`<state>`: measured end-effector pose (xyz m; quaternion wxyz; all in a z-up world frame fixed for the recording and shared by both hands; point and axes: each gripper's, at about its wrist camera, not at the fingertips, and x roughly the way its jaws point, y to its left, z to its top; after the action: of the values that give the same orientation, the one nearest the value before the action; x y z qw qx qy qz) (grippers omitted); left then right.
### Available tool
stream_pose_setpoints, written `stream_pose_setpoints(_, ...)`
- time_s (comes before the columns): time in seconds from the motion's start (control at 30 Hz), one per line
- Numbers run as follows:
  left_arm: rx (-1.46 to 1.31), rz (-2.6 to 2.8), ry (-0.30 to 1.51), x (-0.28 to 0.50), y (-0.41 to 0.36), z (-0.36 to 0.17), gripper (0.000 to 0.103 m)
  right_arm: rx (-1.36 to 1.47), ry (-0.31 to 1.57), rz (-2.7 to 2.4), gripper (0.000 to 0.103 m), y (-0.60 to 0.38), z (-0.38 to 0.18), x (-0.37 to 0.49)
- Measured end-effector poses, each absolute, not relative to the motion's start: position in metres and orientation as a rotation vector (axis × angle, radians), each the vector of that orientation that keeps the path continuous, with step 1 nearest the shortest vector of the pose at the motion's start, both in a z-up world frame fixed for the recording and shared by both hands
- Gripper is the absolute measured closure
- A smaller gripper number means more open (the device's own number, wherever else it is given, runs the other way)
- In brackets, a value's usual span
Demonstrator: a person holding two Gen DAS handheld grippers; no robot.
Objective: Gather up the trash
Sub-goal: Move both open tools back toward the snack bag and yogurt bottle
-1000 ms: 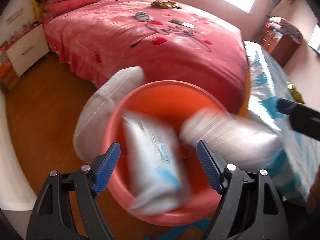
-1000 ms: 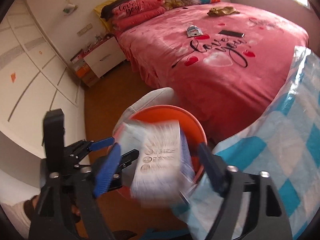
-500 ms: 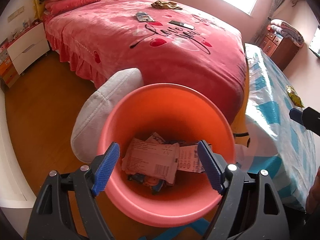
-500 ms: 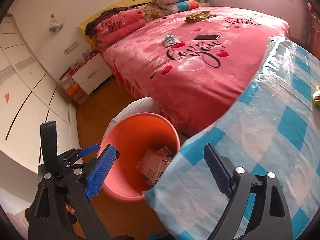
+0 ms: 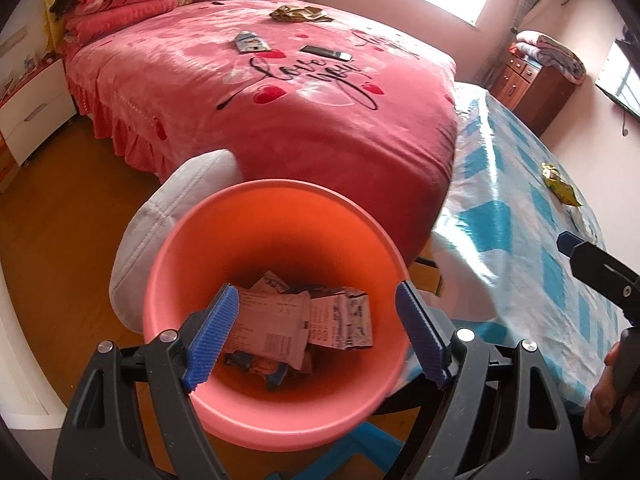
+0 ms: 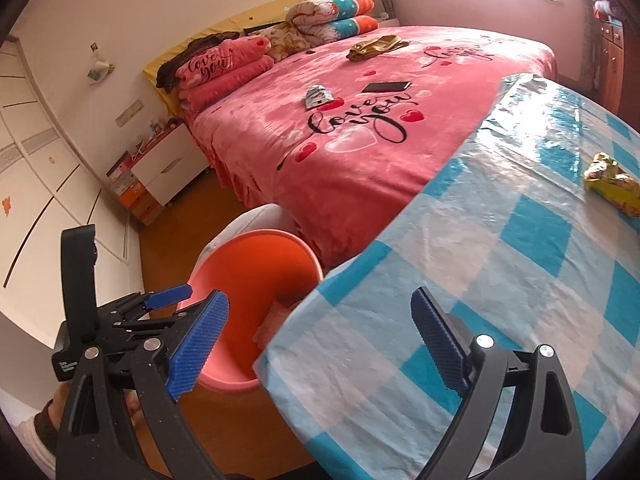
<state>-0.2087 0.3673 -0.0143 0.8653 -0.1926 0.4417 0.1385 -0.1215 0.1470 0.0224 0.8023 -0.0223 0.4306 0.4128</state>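
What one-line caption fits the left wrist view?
Open left gripper hovers above the orange bin holding discarded wrappers, beside the pink bed.

A wooden floor (image 5: 60, 216) fills the left of the left wrist view. On it, at lower centre, stands an orange bin (image 5: 280, 216) with a white cushion (image 5: 172, 208) touching its far left side. Behind them, across the upper middle, a bed (image 5: 320, 128) under a pink blanket carries a small packet (image 5: 250, 41), a dark phone (image 5: 325, 52) and a crumpled gold wrapper (image 5: 300, 13). At the right, a table (image 6: 500, 300) with a blue and white checked cover carries a yellow snack bag (image 6: 612, 188) near the right edge of the right wrist view.
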Motion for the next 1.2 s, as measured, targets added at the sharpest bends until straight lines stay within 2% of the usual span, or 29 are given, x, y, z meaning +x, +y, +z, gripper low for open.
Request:
stream_pose_setpoints(0.67,-0.244,0.196,0.905,-0.179,0.29,0.022,0.021,0.104,0.813,0.857,0.007,0.064,0.034,-0.105)
stream_pose_setpoints(1.2,-0.128,0.114,0.938,-0.154,0.228,0.028,0.021,0.23,0.769,0.788,0.007,-0.008,0.019,-0.079)
